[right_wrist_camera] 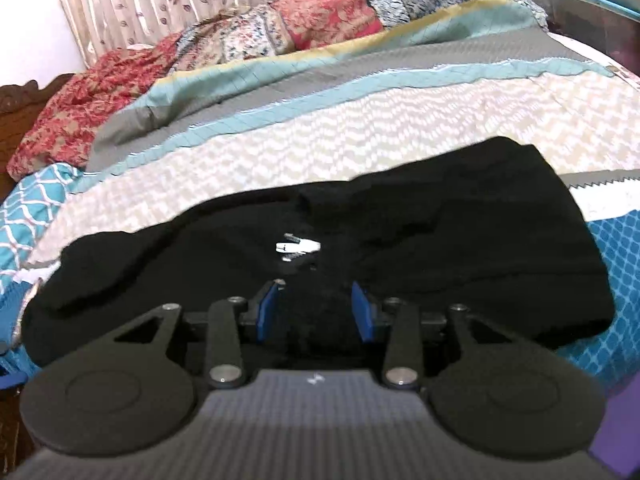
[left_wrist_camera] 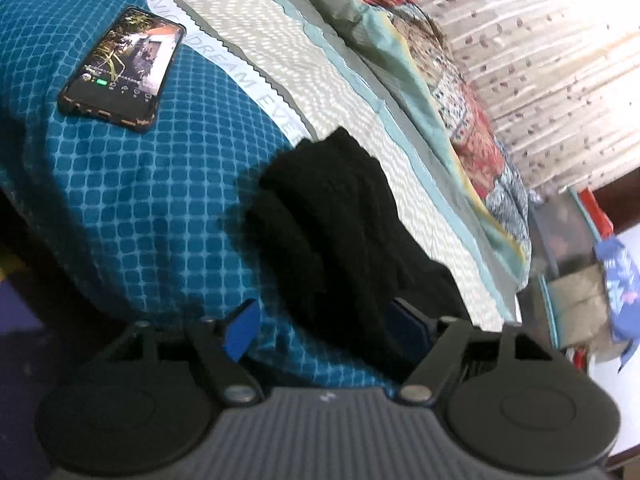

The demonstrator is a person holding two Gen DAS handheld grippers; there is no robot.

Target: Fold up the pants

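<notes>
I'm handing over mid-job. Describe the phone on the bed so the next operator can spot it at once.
Start at the bed's blue checked blanket, which lies beside the cream zigzag bedspread. In the left wrist view, the phone lies flat on that blue blanket, apart from the black pants. It is the only hard, glossy thing there: a dark case and a lit screen.

Both views are soft and blurred, with strong fisheye bending at the edges. Light is even indoor; the black pants (right_wrist_camera: 400, 248) show almost no detail.
</notes>
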